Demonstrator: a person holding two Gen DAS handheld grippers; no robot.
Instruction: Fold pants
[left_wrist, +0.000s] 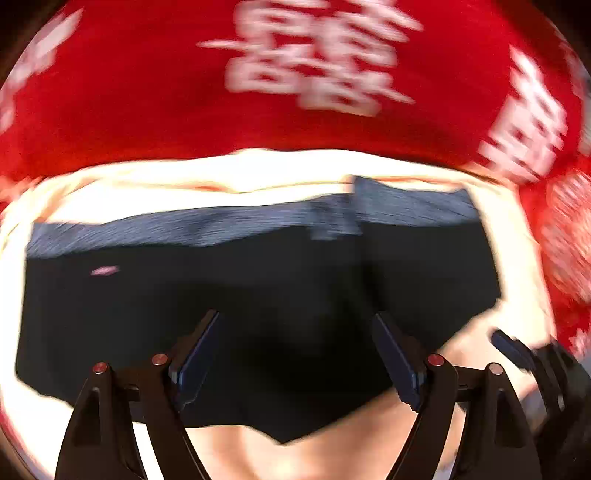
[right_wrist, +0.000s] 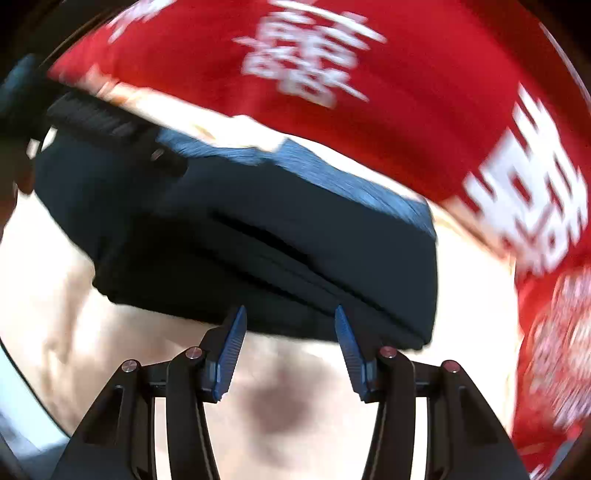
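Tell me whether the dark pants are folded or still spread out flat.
Folded. The pants lie as a compact stacked bundle with layered edges along the near side, and both grippers, left and right, are open and off them.

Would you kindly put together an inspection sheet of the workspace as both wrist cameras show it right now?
Surface: pale cream cloth-covered surface, brightly lit, with a dark shadow patch near the right gripper.
Job's things: dark navy pants, folded into a compact stack, ribbed blue-grey waistband at the far edge.
Clutter: nothing seen.
Grippers: left gripper open above the pants; right gripper open at the stack's near edge; neither holds anything.
Cables: nothing seen.
Surroundings: red fabric with white printed characters behind; views are motion-blurred.
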